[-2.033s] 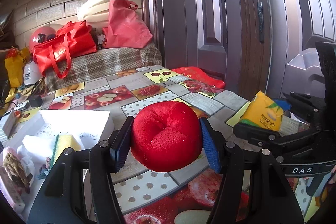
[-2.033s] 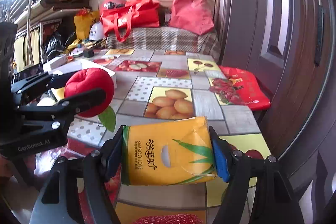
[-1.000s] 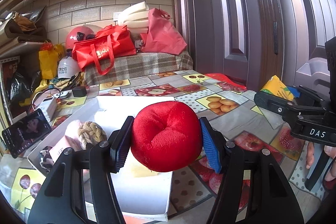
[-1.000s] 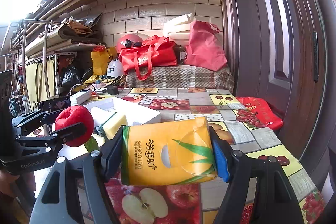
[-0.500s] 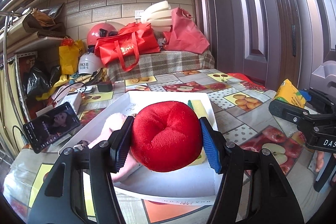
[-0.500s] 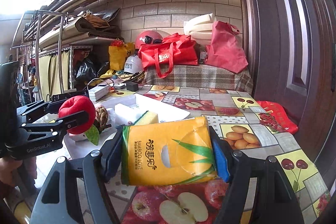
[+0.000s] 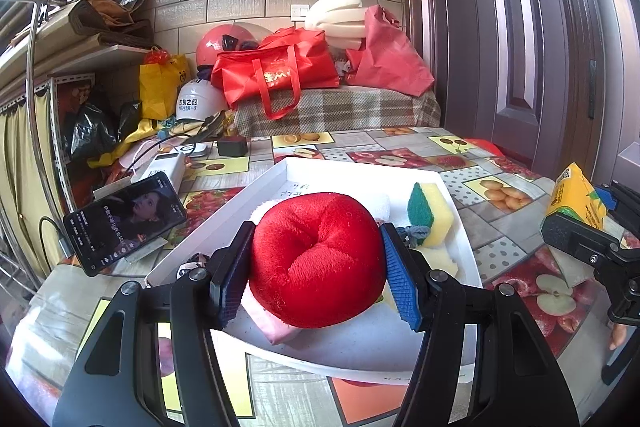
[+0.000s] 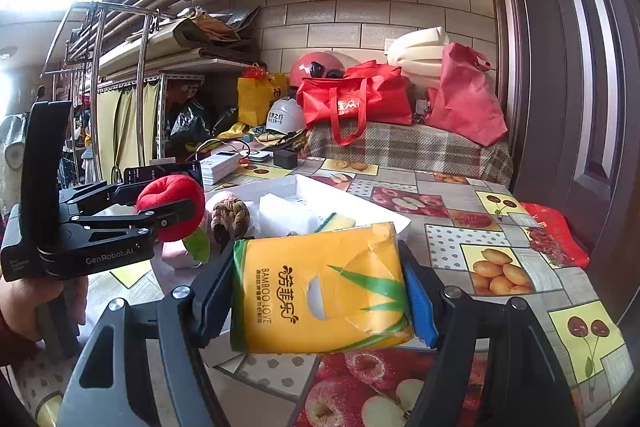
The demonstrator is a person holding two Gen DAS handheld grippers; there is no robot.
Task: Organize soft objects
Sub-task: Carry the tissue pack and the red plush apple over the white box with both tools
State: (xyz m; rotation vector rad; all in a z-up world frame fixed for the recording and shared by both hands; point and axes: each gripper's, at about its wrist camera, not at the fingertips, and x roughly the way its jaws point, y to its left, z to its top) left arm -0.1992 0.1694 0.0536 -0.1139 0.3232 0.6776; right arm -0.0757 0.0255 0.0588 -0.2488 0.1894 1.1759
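Observation:
My left gripper point(image 7: 316, 263) is shut on a red plush apple point(image 7: 316, 259), which hangs just above the near part of a white tray point(image 7: 400, 351). In the tray lie a yellow-green sponge point(image 7: 432, 211), a pink soft thing point(image 7: 272, 323) and a white cloth, partly hidden by the apple. My right gripper point(image 8: 320, 291) is shut on a yellow tissue pack point(image 8: 320, 287), held over the tray's point(image 8: 304, 183) near right corner. The right wrist view shows the left gripper point(image 8: 168, 203) with the apple point(image 8: 172, 203) at the left, beside a rope knot point(image 8: 230, 215) in the tray.
A phone point(image 7: 124, 219) stands propped left of the tray, with a white power bank point(image 7: 164, 165) and cables behind it. Red bags point(image 7: 276, 71), helmets and foam pile up on a plaid-covered bench at the back. A dark door point(image 7: 520, 47) closes the right side.
Both grippers have swung left with their loads still gripped. The white tray has come under the apple, and the tissue pack now hangs at the tray's corner.

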